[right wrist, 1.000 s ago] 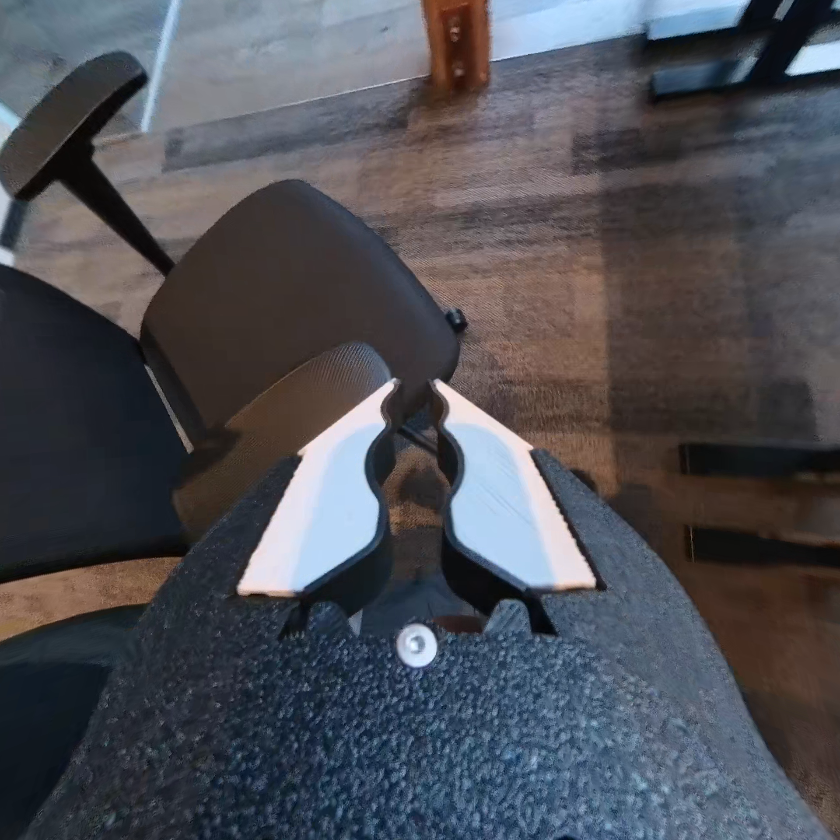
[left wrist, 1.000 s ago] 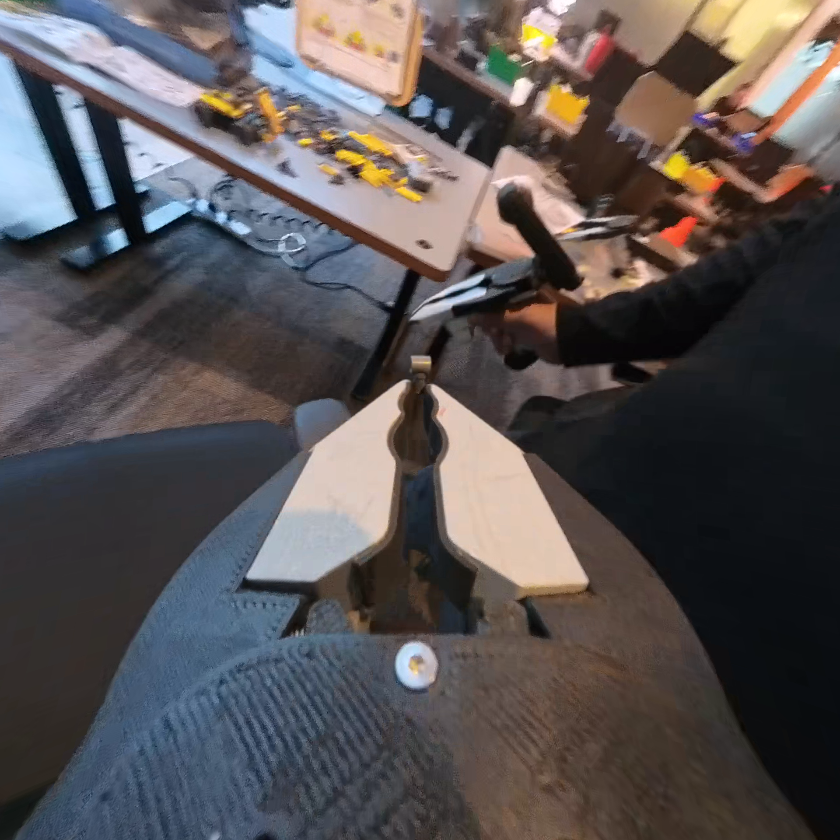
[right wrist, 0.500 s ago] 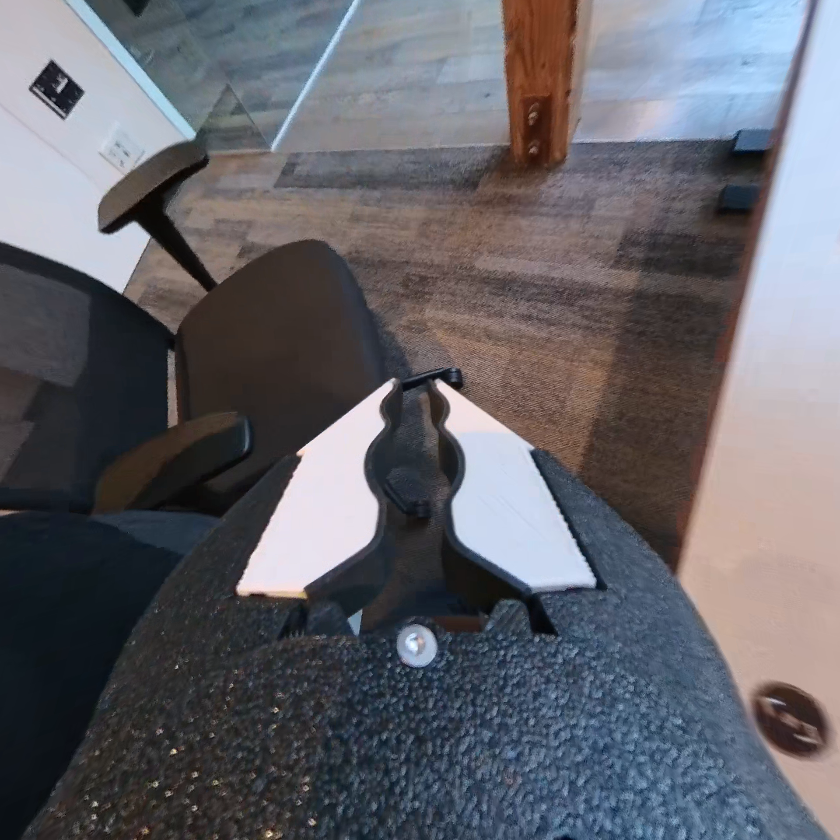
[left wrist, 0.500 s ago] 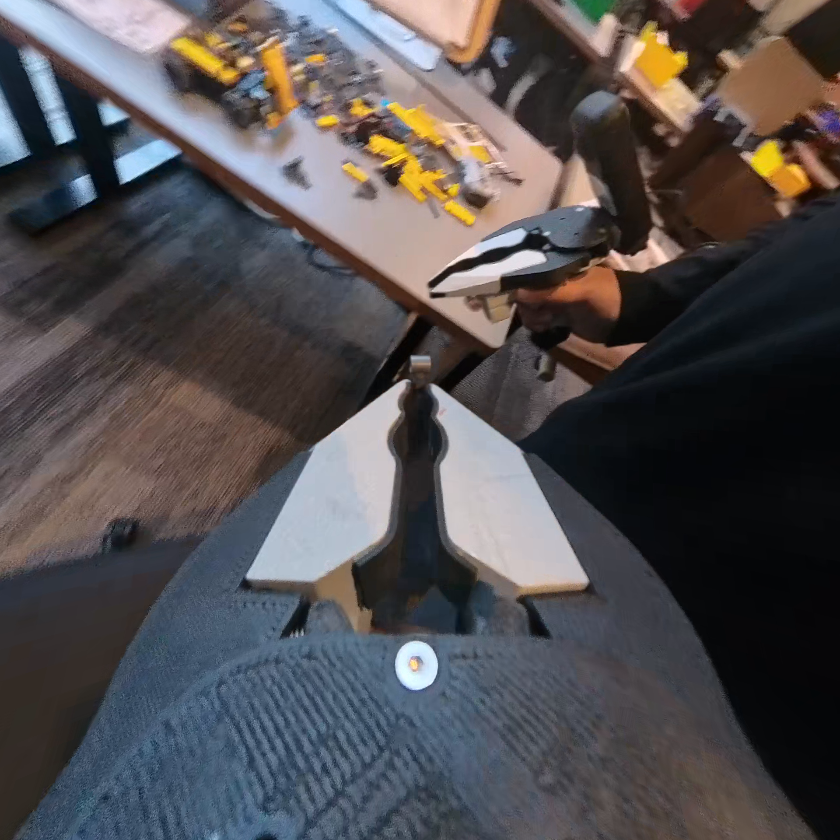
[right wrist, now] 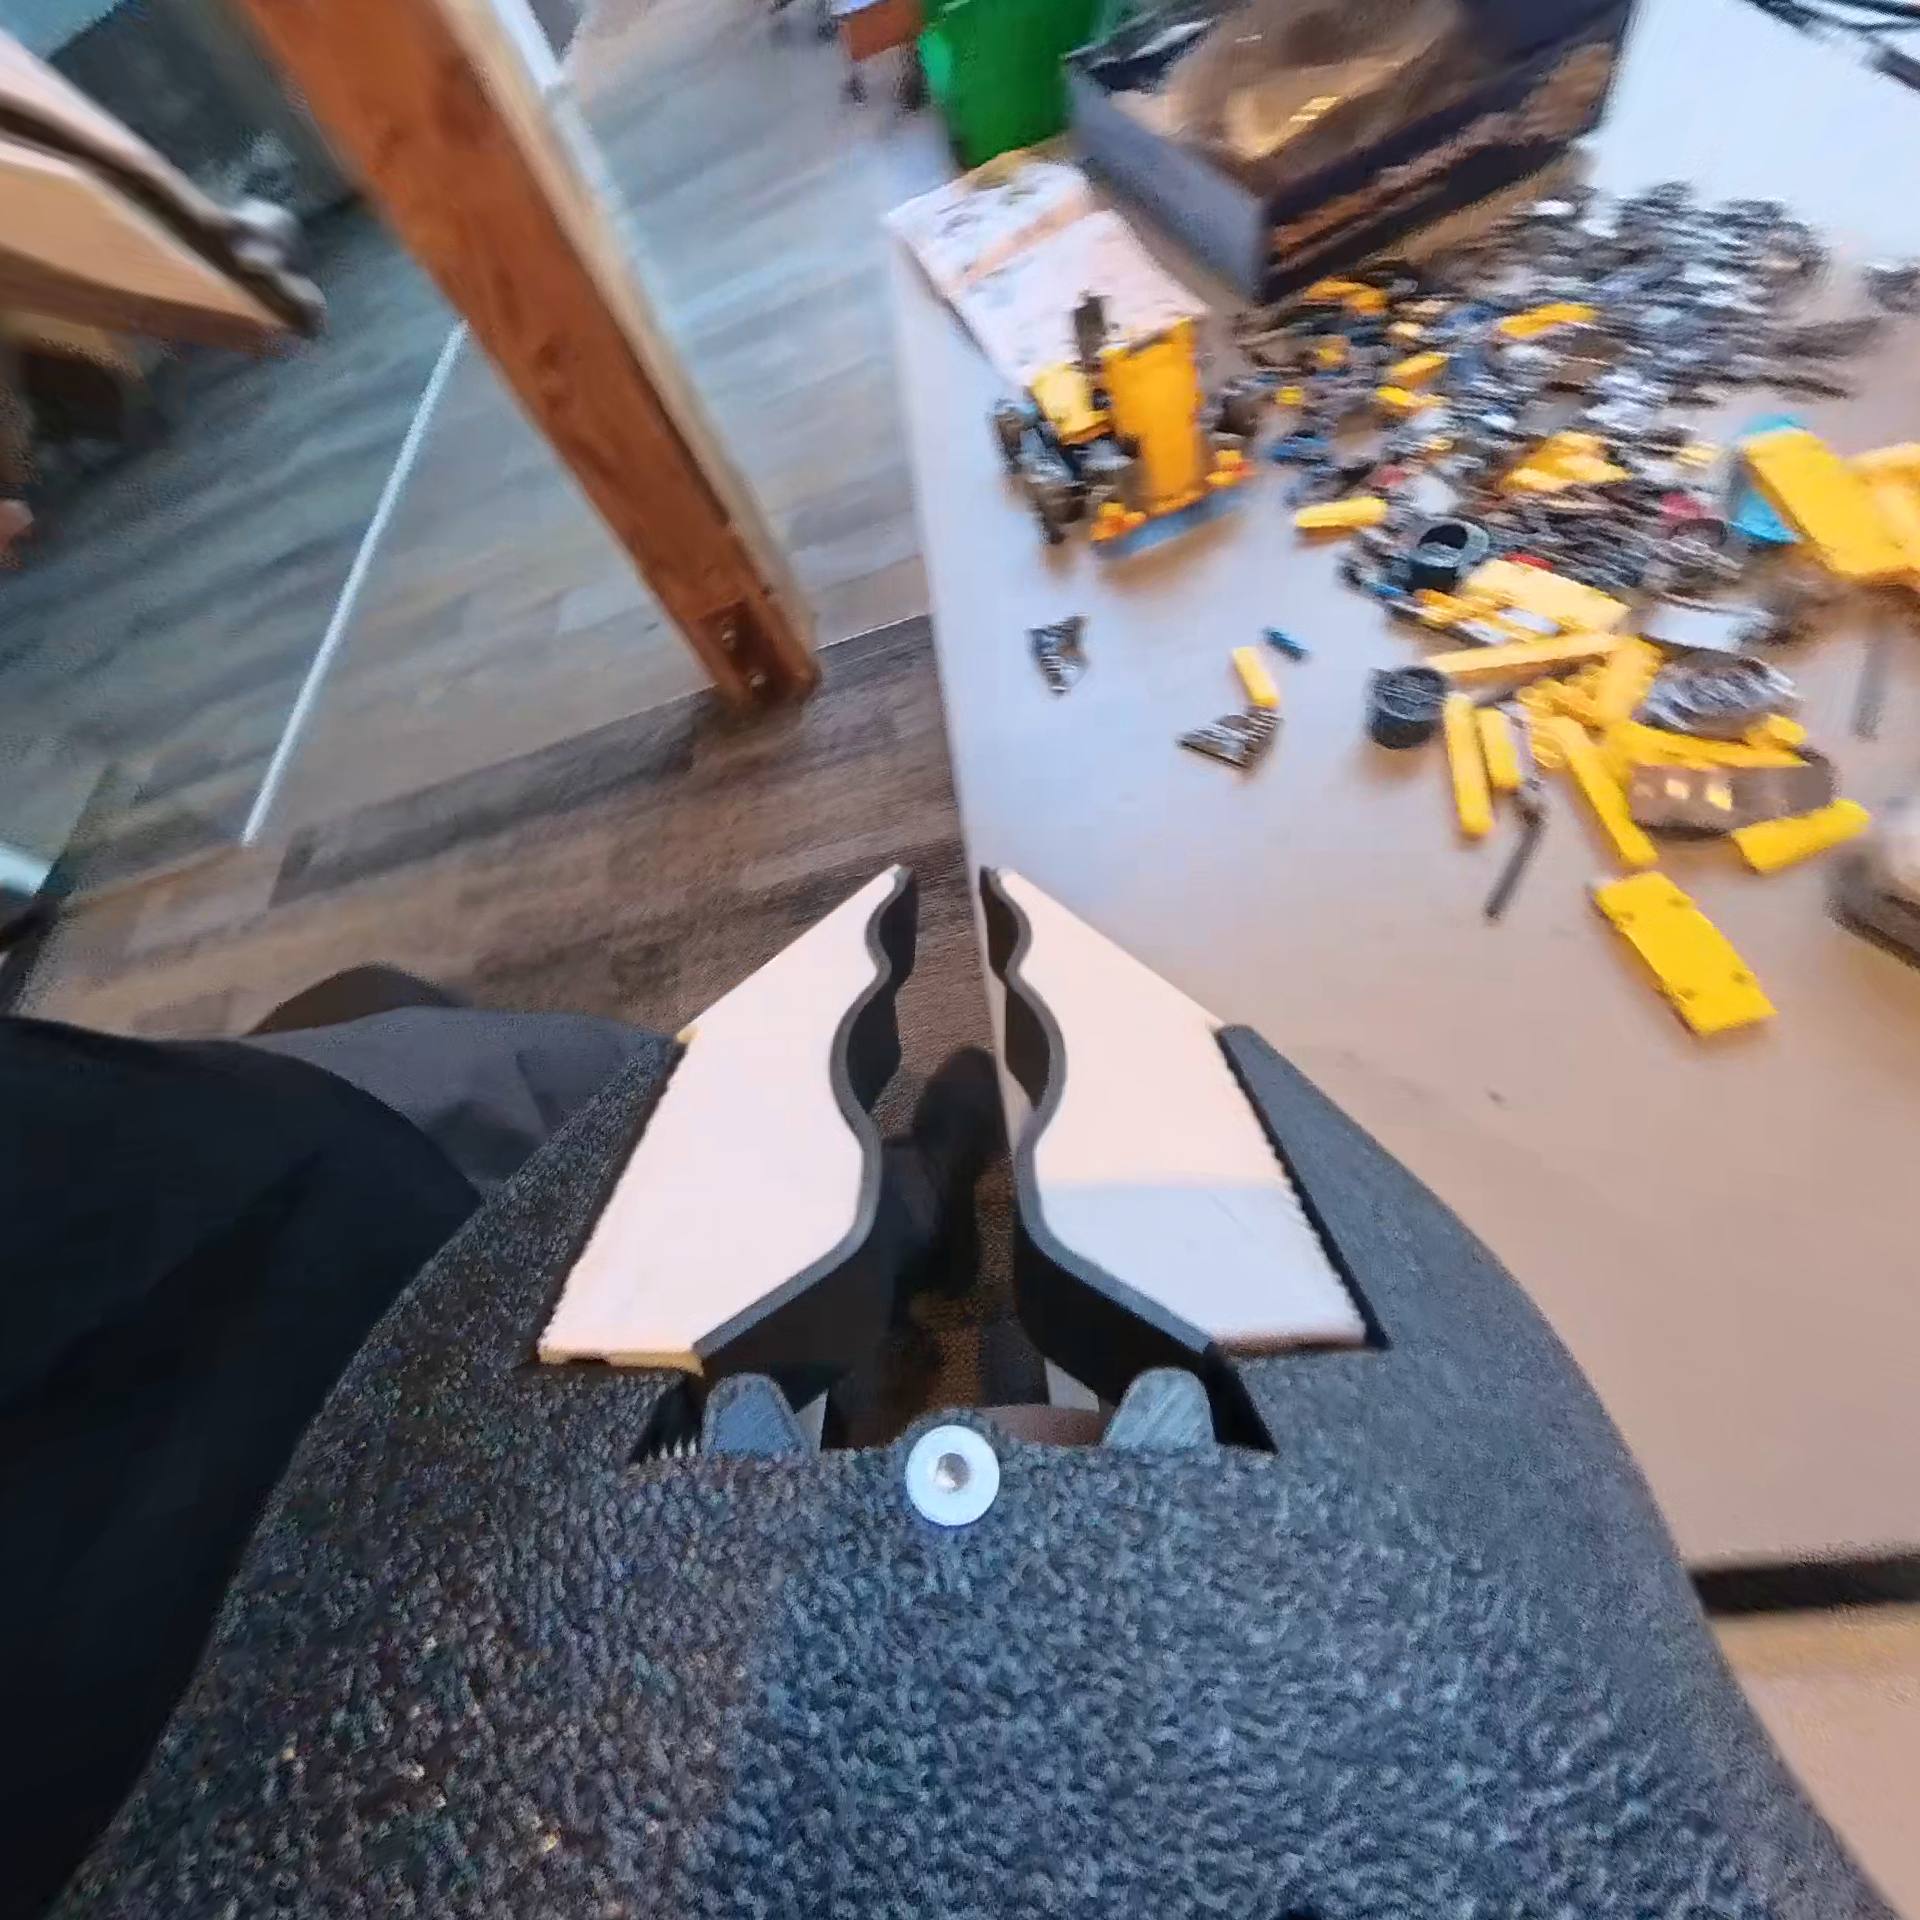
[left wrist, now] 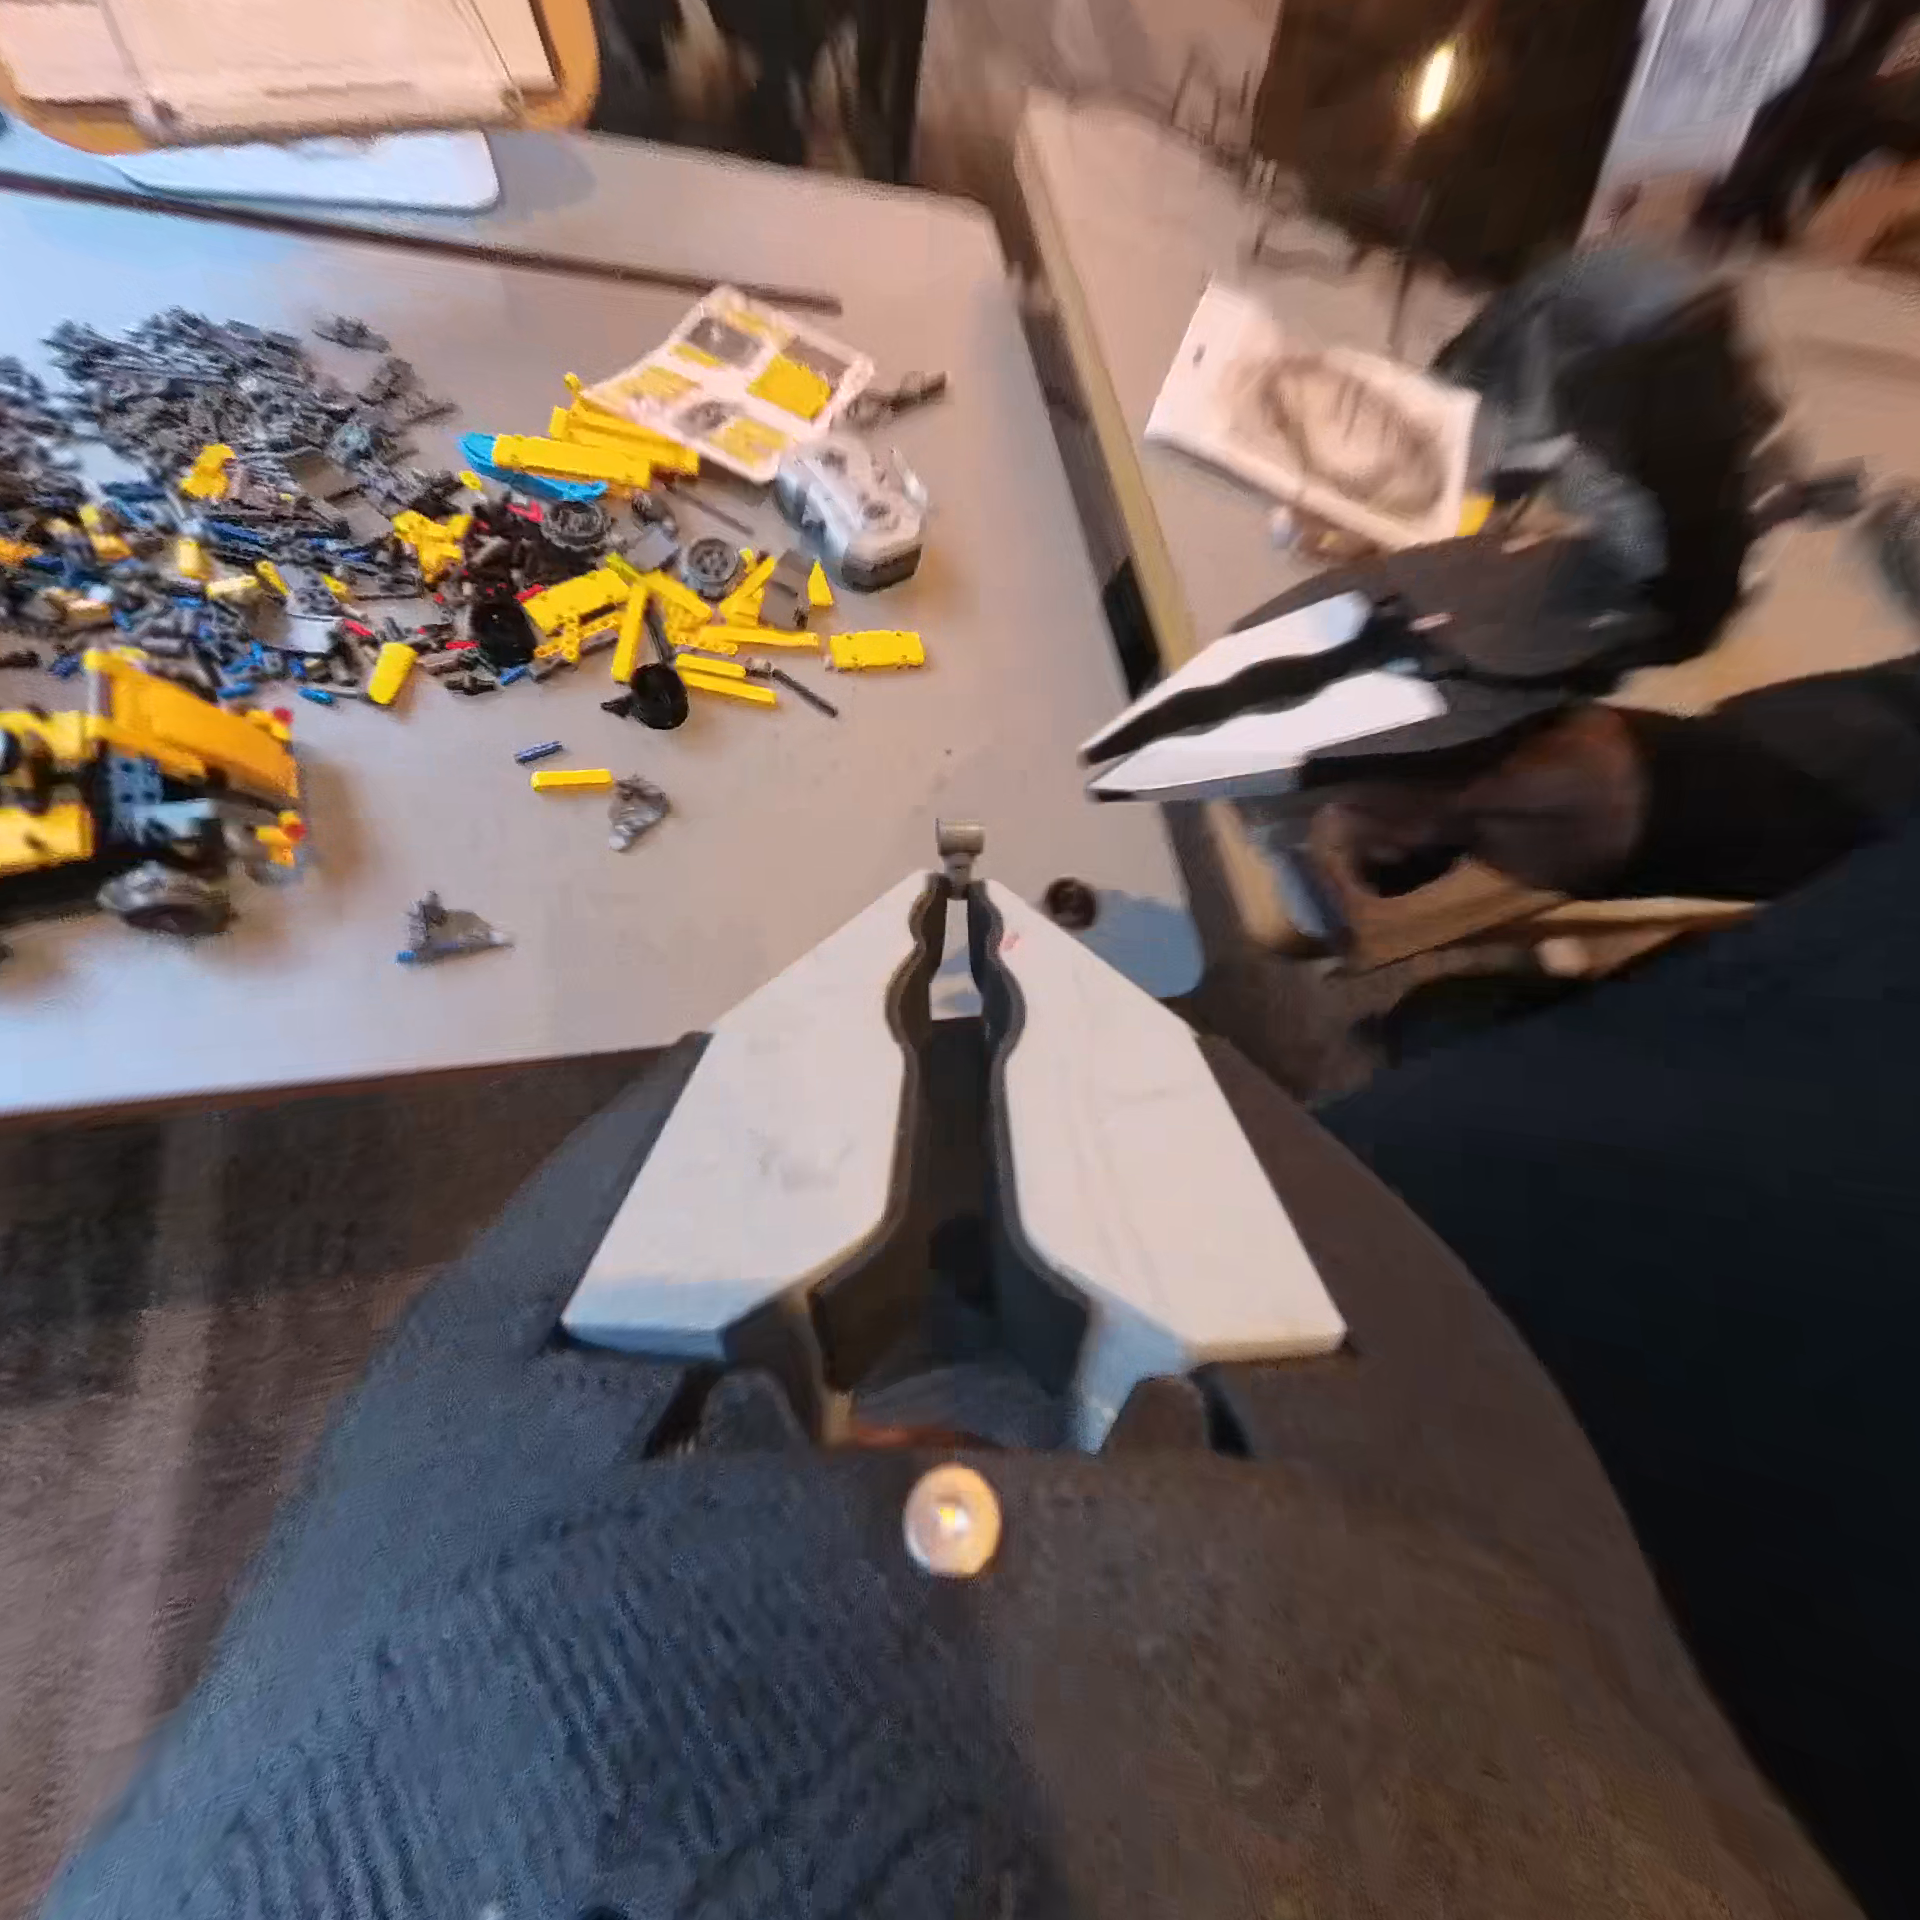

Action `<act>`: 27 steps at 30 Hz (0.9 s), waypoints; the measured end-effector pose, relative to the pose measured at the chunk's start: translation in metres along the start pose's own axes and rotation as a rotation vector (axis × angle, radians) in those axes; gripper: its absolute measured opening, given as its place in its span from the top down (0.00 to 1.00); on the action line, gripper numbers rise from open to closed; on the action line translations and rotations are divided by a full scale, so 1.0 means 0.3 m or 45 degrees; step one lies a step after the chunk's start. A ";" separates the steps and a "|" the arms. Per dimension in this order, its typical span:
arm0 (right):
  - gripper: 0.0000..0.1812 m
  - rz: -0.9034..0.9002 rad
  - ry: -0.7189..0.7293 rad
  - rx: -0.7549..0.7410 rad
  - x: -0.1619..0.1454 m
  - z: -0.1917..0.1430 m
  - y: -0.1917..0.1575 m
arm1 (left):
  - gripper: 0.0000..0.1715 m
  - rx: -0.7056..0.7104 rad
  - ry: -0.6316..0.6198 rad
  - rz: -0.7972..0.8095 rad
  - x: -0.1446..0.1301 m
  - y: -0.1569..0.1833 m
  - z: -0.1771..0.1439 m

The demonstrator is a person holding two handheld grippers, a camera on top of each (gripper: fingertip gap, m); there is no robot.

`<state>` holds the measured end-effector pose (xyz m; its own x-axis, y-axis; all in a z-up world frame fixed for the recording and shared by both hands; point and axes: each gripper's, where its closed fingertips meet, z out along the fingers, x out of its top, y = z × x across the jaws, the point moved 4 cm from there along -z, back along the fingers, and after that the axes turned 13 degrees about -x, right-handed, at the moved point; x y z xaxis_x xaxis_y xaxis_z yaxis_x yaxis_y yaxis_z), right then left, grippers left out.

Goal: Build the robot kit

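Note:
My left gripper [left wrist: 958, 883] is shut on a small grey building piece [left wrist: 958, 840] that sticks out past its tips, and it hovers over the near edge of a grey table [left wrist: 727, 987]. A pile of yellow and black building pieces [left wrist: 623, 592] and a partly built yellow vehicle [left wrist: 135, 769] lie on the table ahead and to the left. My right gripper [right wrist: 948, 883] is empty with its jaws a narrow gap apart, at the table's left edge [right wrist: 1247, 1039]. It also shows in the left wrist view [left wrist: 1101, 764], held by a hand at the right.
A printed sheet [left wrist: 727, 384] and a grey block [left wrist: 852, 509] lie behind the pile. In the right wrist view there are the yellow vehicle [right wrist: 1143, 436], the loose pieces [right wrist: 1558, 675], a dark box [right wrist: 1351, 135], a wooden post [right wrist: 540, 343] and carpet floor [right wrist: 623, 883]. My right fingertips sit around 15 cm from my left ones.
Both grippers have swung up from the chair and floor to the table with the building pieces. The left still holds the small grey piece. The right's jaw gap is unchanged.

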<state>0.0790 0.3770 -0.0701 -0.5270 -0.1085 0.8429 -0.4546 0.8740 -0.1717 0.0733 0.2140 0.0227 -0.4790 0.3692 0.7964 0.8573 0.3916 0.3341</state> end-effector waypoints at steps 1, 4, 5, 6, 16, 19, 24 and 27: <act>0.93 0.046 0.003 -0.062 -0.012 -0.009 0.032 | 0.99 -0.003 -0.097 0.051 0.020 -0.063 0.062; 0.93 0.175 -0.014 -0.251 -0.070 -0.038 0.100 | 0.99 0.004 -0.378 0.265 0.044 -0.282 0.273; 0.93 0.207 -0.022 -0.319 -0.089 -0.048 0.112 | 0.99 -0.016 -0.461 0.318 0.041 -0.357 0.345; 0.93 0.241 -0.031 -0.391 -0.106 -0.058 0.119 | 0.99 -0.038 -0.541 0.360 0.037 -0.431 0.413; 0.95 0.852 -0.107 -1.146 -0.202 -0.131 -0.105 | 0.99 -0.157 -0.973 0.530 -0.076 -1.014 0.700; 0.95 0.917 -0.135 -1.277 -0.215 -0.150 -0.219 | 0.99 -0.193 -1.073 0.588 -0.115 -1.033 0.731; 0.96 1.027 -0.121 -1.431 -0.238 -0.186 -0.330 | 0.98 -0.205 -1.166 0.565 -0.169 -1.037 0.760; 0.96 1.063 -0.101 -1.488 -0.252 -0.200 -0.368 | 0.90 -0.208 -1.148 0.552 -0.149 -1.037 0.771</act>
<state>0.2123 0.3171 -0.0843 -0.3959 0.6283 0.6697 0.8198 0.5704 -0.0505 -0.2156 0.2706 -0.2334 -0.0262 0.9773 0.2104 0.9741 -0.0223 0.2251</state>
